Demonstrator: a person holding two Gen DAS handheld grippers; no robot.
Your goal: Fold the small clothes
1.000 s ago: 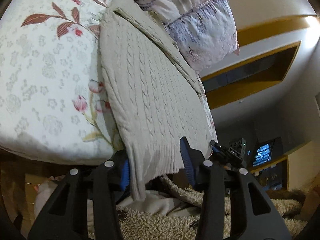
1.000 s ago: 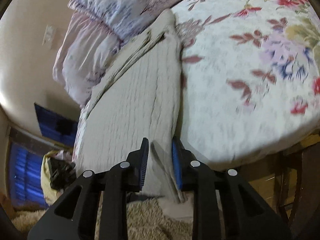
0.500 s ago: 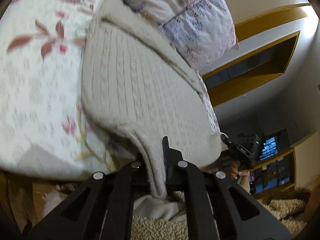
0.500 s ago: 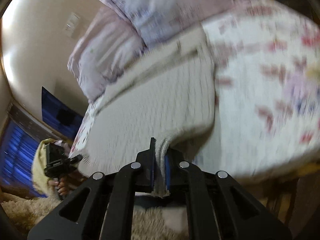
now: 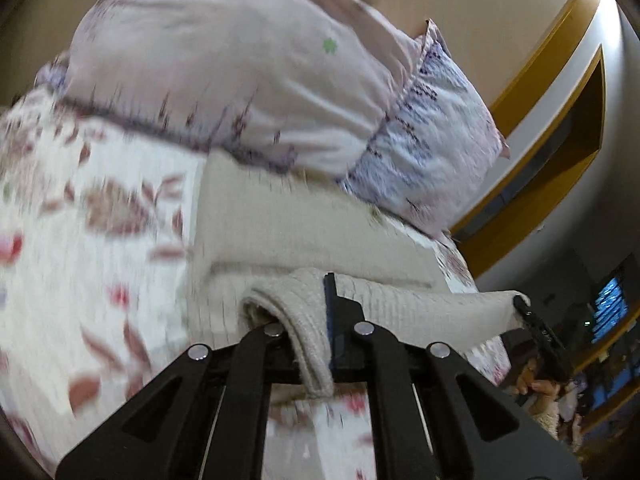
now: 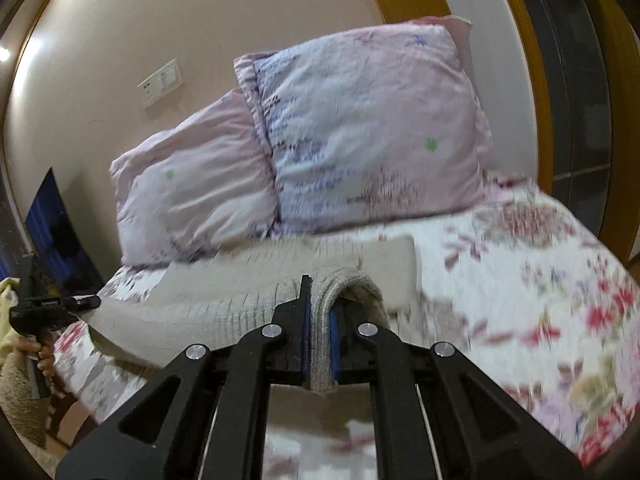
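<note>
A cream cable-knit sweater lies on the floral bedsheet, its top end against the pillows. My left gripper is shut on one bottom corner of the sweater's hem and holds it lifted above the garment. My right gripper is shut on the other hem corner of the sweater. The hem stretches between the two grippers, raised over the flat part. Each gripper shows in the other's view: the right one at the right edge, the left one at the left edge.
Two pink and lilac pillows lean against the beige wall at the head of the bed. The floral bedsheet spreads to the right. A wall socket plate sits above the pillows. A yellow-trimmed recess is on the right wall.
Both grippers closed on the sweater's hem corners, lifted them from the bed's edge and carried them forward over the sweater toward the pillows.
</note>
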